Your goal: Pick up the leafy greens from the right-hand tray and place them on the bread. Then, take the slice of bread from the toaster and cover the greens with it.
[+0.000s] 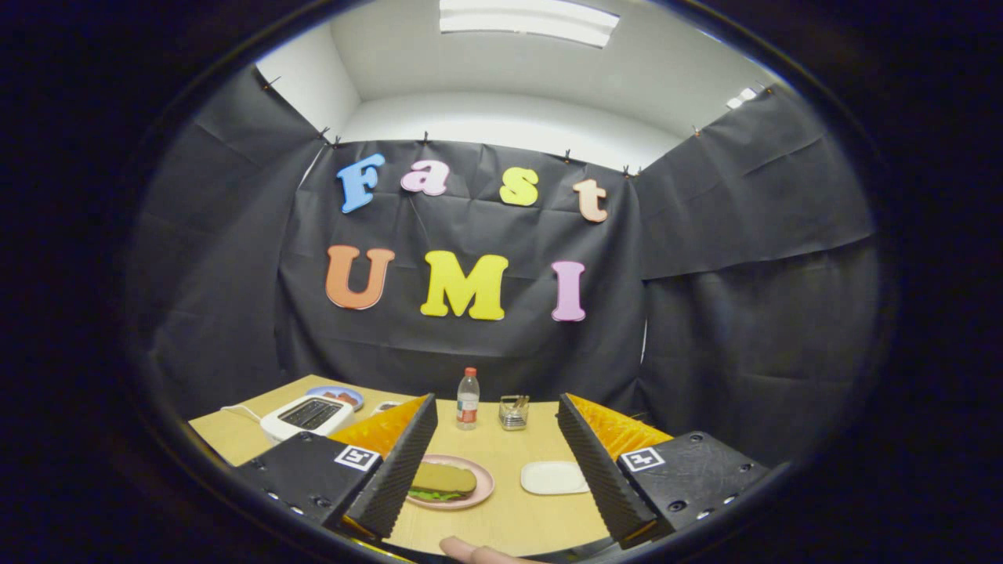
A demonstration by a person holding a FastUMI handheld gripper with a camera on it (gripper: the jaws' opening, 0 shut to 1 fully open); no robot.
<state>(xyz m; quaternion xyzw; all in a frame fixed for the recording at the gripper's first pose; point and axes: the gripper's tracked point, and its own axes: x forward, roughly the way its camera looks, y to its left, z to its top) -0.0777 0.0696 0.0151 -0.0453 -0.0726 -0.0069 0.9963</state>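
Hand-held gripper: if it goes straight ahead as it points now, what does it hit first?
Probably the clear plastic bottle with the red cap, standing beyond the open hand-held gripper; the gripper seems raised above the wooden table, so depth is uncertain.

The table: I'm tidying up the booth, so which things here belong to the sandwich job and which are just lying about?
Job things:
- pink plate holding the bread stacked over the greens
- toaster
- white tray, bare
- claw, open, fingers apart with nothing between them

Lying about:
- water bottle
- small metal holder
- blue plate behind the toaster
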